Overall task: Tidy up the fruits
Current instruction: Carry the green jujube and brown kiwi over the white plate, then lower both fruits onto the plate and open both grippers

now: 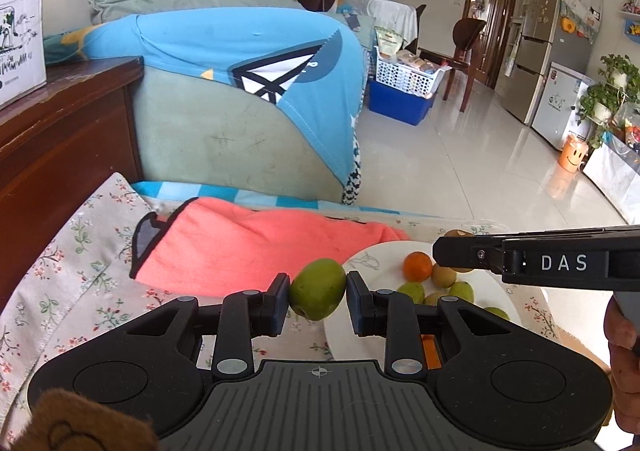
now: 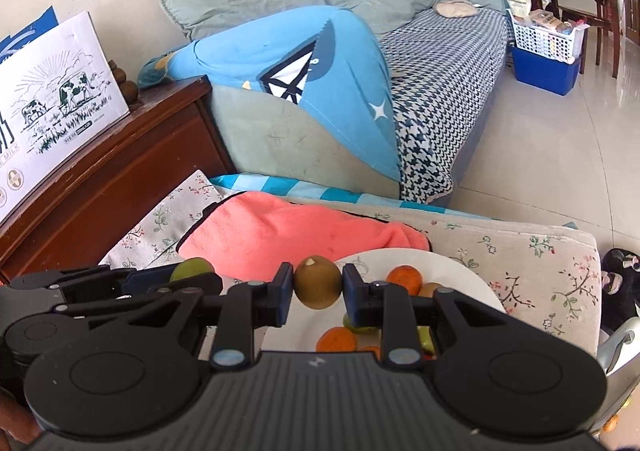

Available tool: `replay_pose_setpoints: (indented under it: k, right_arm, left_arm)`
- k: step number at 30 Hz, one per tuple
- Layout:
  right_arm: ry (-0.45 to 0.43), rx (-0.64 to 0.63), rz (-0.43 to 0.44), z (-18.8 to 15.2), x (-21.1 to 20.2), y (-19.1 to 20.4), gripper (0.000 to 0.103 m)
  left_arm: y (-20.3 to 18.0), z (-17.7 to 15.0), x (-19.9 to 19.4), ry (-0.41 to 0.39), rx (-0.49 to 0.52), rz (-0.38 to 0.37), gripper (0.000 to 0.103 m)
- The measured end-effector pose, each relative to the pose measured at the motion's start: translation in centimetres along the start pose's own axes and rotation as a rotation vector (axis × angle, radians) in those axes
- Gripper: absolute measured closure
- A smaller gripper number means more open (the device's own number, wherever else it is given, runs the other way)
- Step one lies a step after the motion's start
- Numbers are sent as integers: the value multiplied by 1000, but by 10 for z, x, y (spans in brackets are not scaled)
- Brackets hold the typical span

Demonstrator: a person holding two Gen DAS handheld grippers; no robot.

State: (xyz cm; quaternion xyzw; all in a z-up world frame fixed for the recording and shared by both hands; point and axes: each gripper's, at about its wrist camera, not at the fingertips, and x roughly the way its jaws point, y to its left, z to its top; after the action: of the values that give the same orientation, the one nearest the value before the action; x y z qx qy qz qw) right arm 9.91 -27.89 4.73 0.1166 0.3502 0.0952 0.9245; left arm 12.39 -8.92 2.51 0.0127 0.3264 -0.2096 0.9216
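My left gripper (image 1: 318,293) is shut on a green round fruit (image 1: 318,288), held above the floral cloth just left of the white plate (image 1: 372,263). On that plate lie an orange (image 1: 417,266), a brownish fruit (image 1: 443,275) and more green fruits (image 1: 461,290). My right gripper (image 2: 318,287) is shut on a brown kiwi-like fruit (image 2: 318,282), held over the white plate (image 2: 448,271), where oranges (image 2: 404,279) and green fruits (image 2: 426,339) lie. In the right wrist view the left gripper (image 2: 120,283) shows at the left with the green fruit (image 2: 192,269). In the left wrist view the right gripper (image 1: 444,253) reaches in from the right.
A coral towel (image 1: 248,247) lies on the floral cloth (image 1: 80,251) behind the plate. A dark wooden cabinet (image 1: 60,139) with a milk carton box (image 2: 52,99) stands at the left. A sofa with a blue shirt (image 1: 240,47) lies beyond. Tiled floor (image 1: 460,155) opens to the right.
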Motion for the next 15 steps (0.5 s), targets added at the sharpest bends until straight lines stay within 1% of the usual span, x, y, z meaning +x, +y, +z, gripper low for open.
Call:
replay_pose_setpoints:
  k: [5, 11, 15]
  right_arm:
    - [-2, 55, -30, 0, -4, -20, 76]
    - [-10, 155, -66, 0, -10, -45, 76]
    - [3, 208, -101, -3, -9, -59, 76]
  left_arm:
    - [-14, -3, 7, 13, 20, -23, 75]
    - [-26, -8, 15, 36, 27, -41, 75]
    - [-32, -12, 22, 61, 44, -33, 75]
